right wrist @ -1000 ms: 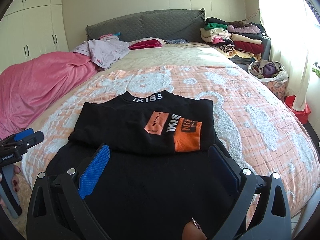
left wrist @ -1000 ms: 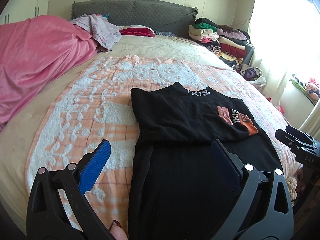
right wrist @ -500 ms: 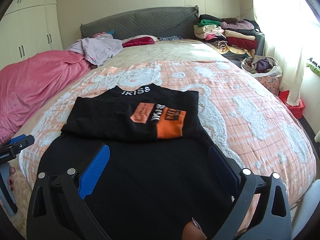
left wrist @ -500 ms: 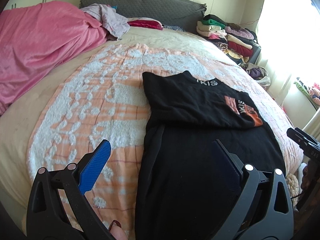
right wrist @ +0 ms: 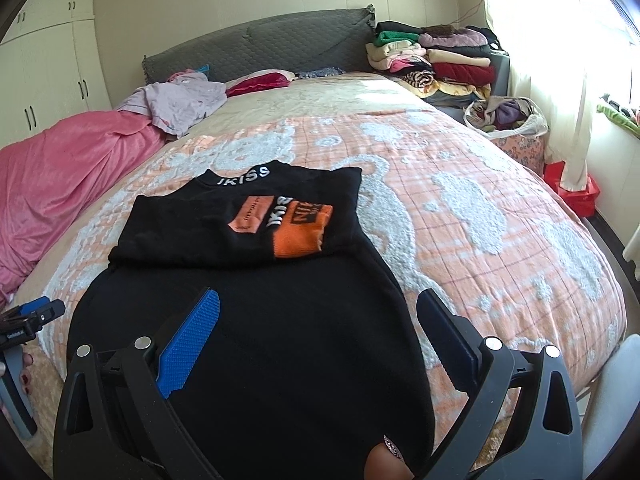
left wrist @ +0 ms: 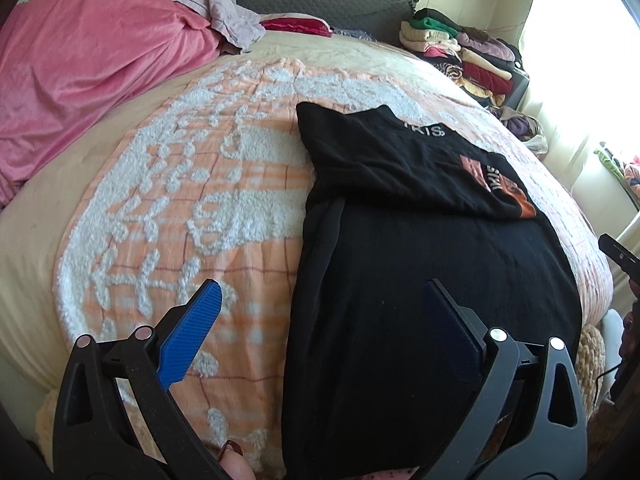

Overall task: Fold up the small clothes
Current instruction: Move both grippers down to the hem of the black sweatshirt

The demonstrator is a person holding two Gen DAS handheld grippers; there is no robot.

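While both claws hang wide open with nothing in them, the black top (right wrist: 248, 320) lies flat on the peach blanket (right wrist: 480, 216) near the foot edge of the bed. Its upper part is folded down. The left gripper (left wrist: 320, 320) straddles the top's left edge. The right gripper (right wrist: 320, 312) hovers over its middle. Bare blanket lies on both sides.

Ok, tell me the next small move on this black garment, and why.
Probably lower both open grippers, left gripper and right gripper, to the near hem of the black garment: its top is already folded down, the lower half lies flat, and neither gripper holds anything.
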